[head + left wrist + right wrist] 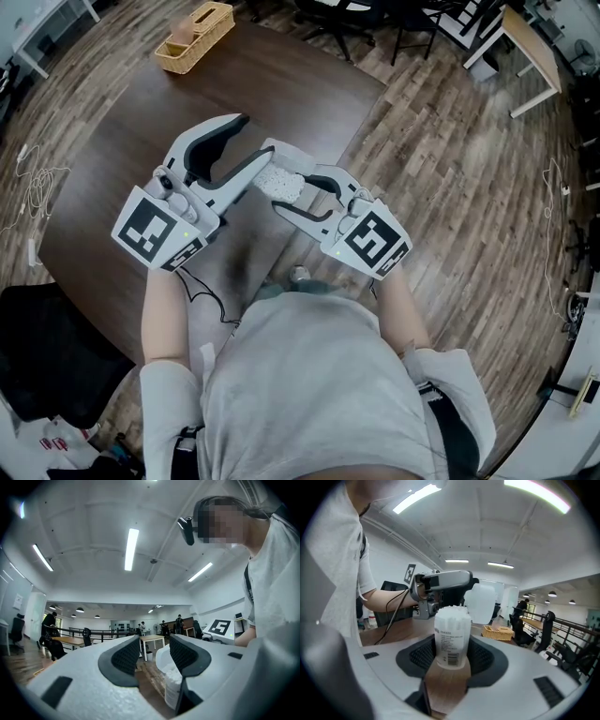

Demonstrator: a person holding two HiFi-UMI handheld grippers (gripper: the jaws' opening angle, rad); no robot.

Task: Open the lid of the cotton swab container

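**Two grippers meet at one swab container**

One cotton swab container stands upright between the jaws of the right gripper, a clear cylinder packed with white swabs. A printed label with a barcode faces the right gripper view. The dark pads press on its lower half from both sides, so the right gripper holds it firmly. White swab tips crowd the top, but whether the lid covers them cannot be made out.

In the head view the container sits in front of the person's chest, over the near part of the table.

The left gripper comes in from the person's left with its jaws standing well apart and nothing clamped between them. In the left gripper view the container shows low down, partly behind the right-hand pad. No pad of this gripper presses on it.

On the far corner of the dark brown table sits a wicker basket. Wood-plank floor surrounds the table, and loose cables lie on the floor at the left.
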